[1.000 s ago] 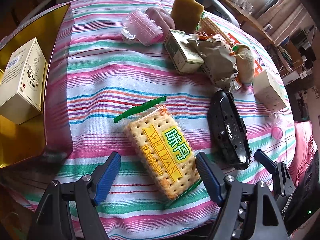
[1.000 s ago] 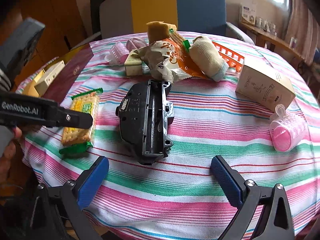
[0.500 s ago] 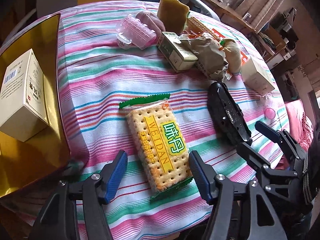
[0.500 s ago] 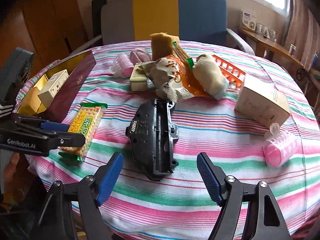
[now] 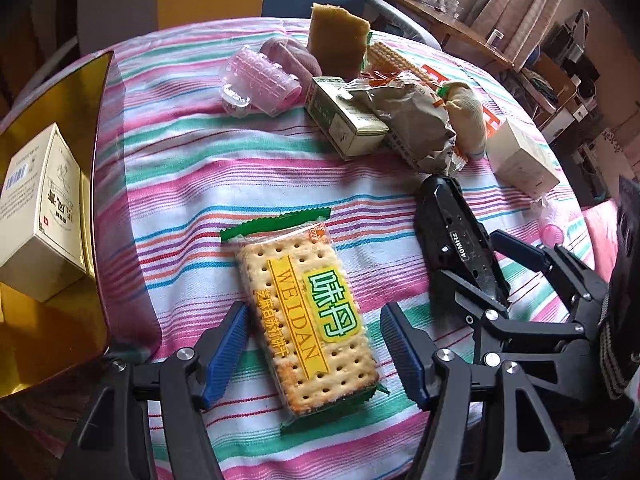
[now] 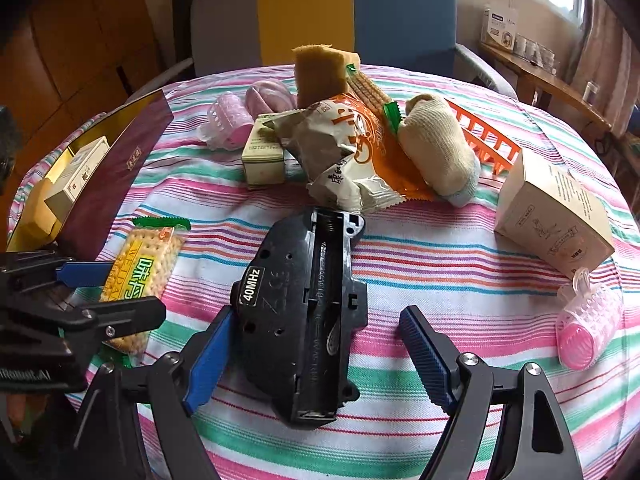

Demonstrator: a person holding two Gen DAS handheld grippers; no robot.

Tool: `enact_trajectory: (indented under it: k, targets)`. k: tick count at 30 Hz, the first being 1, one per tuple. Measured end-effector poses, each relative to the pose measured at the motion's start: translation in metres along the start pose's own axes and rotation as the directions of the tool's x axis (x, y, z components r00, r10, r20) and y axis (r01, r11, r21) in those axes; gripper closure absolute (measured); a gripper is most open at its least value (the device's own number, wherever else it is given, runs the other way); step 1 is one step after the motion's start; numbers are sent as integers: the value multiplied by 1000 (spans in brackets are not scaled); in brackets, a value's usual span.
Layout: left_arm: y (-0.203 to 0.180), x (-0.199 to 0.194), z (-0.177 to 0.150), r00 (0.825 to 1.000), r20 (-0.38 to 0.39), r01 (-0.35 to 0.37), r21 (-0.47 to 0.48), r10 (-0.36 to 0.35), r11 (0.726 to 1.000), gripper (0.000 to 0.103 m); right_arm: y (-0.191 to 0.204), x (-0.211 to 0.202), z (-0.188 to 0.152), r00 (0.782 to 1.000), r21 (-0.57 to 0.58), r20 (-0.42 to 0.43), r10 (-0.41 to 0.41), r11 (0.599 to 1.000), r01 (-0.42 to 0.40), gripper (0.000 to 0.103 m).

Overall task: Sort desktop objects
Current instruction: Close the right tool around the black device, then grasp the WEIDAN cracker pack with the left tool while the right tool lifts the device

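A cracker pack [image 5: 308, 312] with a yellow label and green ends lies flat on the striped tablecloth [image 5: 192, 184]. My left gripper [image 5: 314, 344] straddles its near half; the jaws are opening and neither pad presses on it. A black remote-control shell [image 6: 308, 312] marked 40MHz lies with its battery bay up. My right gripper [image 6: 318, 356] stands around it with its jaws opening. The left pad sits at the shell's edge and the right pad stands clear. The right wrist view also shows the cracker pack [image 6: 140, 276] inside the left gripper [image 6: 112, 292].
A gold-lined box [image 5: 48, 340] at the left table edge holds a white carton [image 5: 40, 208]. At the back lie a pink roller [image 5: 260, 80], a green-white box [image 5: 344, 120], a snack bag [image 5: 412, 120], a sponge [image 5: 336, 40] and a rolled sock [image 5: 468, 116]. At the right are a beige carton [image 6: 552, 212] and another roller [image 6: 588, 320].
Both grippers narrowed from a wider spread. The left one rolled and closed in around the cracker pack. The right one moved forward until the black shell lay between its fingers.
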State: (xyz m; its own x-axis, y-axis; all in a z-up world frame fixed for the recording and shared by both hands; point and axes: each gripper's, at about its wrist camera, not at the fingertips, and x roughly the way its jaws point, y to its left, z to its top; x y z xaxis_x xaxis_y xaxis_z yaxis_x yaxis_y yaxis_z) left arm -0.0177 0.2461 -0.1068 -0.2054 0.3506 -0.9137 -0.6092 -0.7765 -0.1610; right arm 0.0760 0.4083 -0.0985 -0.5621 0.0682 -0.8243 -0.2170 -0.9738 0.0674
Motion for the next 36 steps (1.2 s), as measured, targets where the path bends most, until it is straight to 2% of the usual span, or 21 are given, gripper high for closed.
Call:
enact_trajectory:
  k: [4, 7, 9, 16, 17, 18, 19, 22, 25, 31, 36]
  targets:
    - [3, 1, -3, 999, 23, 31, -17, -30, 999, 24, 3, -1, 0, 1000, -4, 18, -6, 1000, 7, 39]
    - [9, 2, -3, 995, 41, 88, -34, -86, 996, 16, 5, 0, 0, 1000, -4, 24, -16, 1000, 16, 40]
    - [15, 0, -7, 993, 59, 106, -32, -104, 994, 16, 5, 1, 0, 1000, -2, 22, -15, 1000, 15, 40]
    - [12, -3, -12, 994, 59, 98, -46, -95, 994, 16, 3, 2, -1, 1000, 6, 19, -8, 1000, 8, 39]
    - [12, -2, -12, 994, 59, 97, -50, -94, 994, 17, 4, 2, -1, 1000, 6, 21, -9, 1000, 9, 39]
    - [-8, -12, -5, 994, 61, 92, -56, -89, 994, 19, 4, 2, -2, 1000, 7, 23, -10, 1000, 10, 39]
    - [-10, -14, -4, 995, 63, 85, -59, -82, 995, 23, 4, 1, -2, 1000, 9, 23, -13, 1000, 12, 40]
    - [-7, -14, -1, 997, 65, 53, -78, -48, 996, 41, 6, 0, -3, 999, 8, 26, -26, 1000, 26, 41]
    - [-4, -14, 0, 997, 61, 42, -77, -38, 996, 46, 7, -2, -6, 999, 12, 33, -35, 999, 35, 41]
    - [-10, -13, 0, 998, 67, 15, -46, -11, 999, 48, 13, -7, -11, 998, 14, 39, -39, 999, 39, 42]
    - [-7, -22, -9, 997, 82, 14, -41, -11, 999, 49, 11, -17, -20, 999, 84, 41, 20, 996, -24, 42]
